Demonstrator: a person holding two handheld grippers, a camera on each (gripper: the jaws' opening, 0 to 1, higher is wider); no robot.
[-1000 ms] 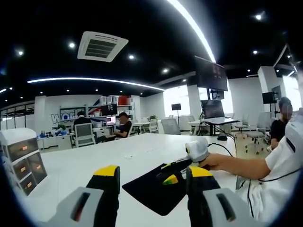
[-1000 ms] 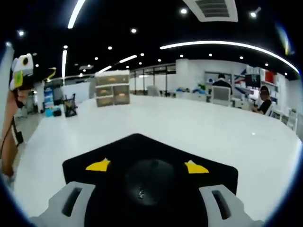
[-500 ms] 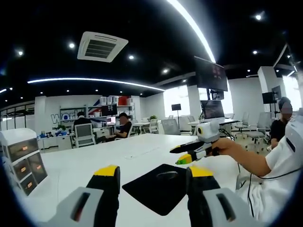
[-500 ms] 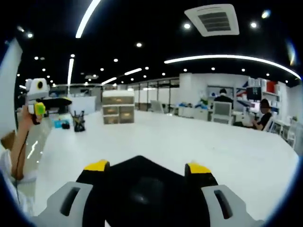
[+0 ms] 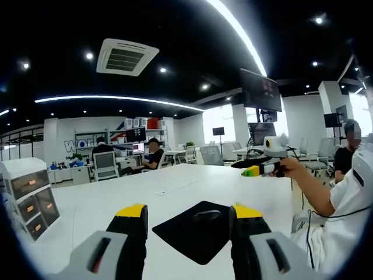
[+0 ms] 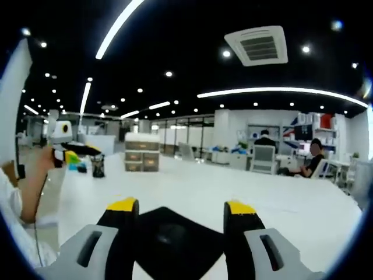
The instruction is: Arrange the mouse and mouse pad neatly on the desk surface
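A black mouse pad [image 5: 195, 233] lies on the white desk [image 5: 116, 204], one corner pointing toward me, with a dark mouse [image 5: 207, 214] resting on it. My left gripper [image 5: 189, 213] hovers open in front of the pad, holding nothing. A hand holds my right gripper [image 5: 243, 170] up in the air to the right, well above the desk. In the right gripper view the right gripper [image 6: 180, 207] stands open and empty above the mouse pad [image 6: 175, 245], where the mouse [image 6: 166, 236] shows blurred. The left gripper [image 6: 81, 150] is raised at the left.
A small drawer unit [image 5: 26, 198] stands on the desk's left end, also seen as the drawer unit [image 6: 141, 158] beside a pen holder [image 6: 98, 166]. A person's arm and white sleeve [image 5: 344, 198] are at the right. Office chairs and seated people are far behind.
The right gripper has risen from the mouse on the pad, up and away to the right. The mouse stays on the pad. The left gripper has hardly moved.
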